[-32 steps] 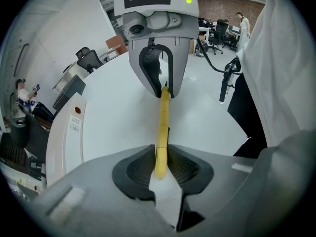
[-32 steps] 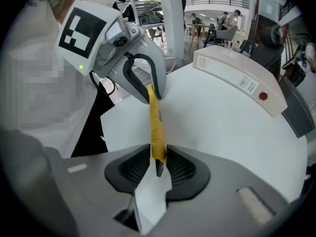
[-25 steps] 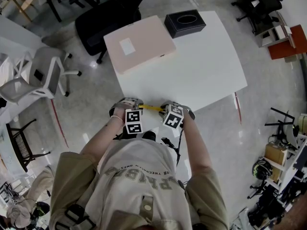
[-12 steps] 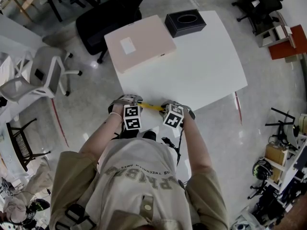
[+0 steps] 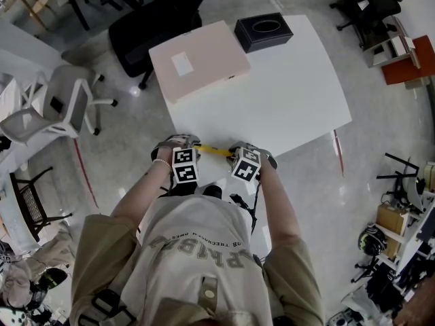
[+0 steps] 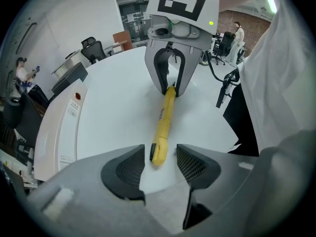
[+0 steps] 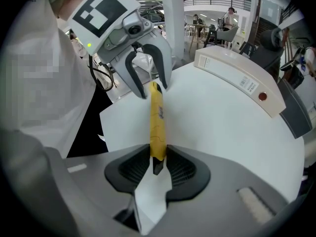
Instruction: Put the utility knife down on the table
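Your right gripper (image 7: 158, 168) is clamped on one end of the yellow utility knife (image 7: 157, 120). Your left gripper (image 6: 162, 163) is opening its jaws. The knife's other end sits between them with a gap on each side, and neither pad presses it. The knife spans both grippers at the near edge of the white surface (image 5: 285, 94).

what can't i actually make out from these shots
Whether the utility knife touches the table: head view, it is tiny, its ends under the marker cubes.
Blade out or in: right gripper view, the right tongs clamp that end; the left tongs, opening, flank the other end without pressing.
Print on the beige box: too small in every view.
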Demonstrator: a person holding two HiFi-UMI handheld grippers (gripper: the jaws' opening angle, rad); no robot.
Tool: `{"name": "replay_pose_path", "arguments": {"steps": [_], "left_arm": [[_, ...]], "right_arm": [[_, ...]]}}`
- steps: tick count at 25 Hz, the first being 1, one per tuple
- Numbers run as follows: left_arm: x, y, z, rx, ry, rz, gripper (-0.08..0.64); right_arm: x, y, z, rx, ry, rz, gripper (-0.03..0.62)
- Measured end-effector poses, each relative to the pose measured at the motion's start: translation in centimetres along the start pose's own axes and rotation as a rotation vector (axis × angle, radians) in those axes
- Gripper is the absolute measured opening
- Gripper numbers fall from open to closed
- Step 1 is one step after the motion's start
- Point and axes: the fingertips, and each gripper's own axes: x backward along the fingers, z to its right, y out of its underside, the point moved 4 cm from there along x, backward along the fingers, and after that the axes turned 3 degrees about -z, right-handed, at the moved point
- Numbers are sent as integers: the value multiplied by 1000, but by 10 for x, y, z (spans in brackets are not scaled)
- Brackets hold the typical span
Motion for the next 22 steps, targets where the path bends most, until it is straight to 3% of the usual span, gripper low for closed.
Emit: {"name": "replay_pose_path", "arguments": {"steps": [22], "left_arm": [[-1, -2, 2, 1, -2, -8, 210]], "right_arm": [[-1, 3, -4, 31, 17, -3, 121]]}}
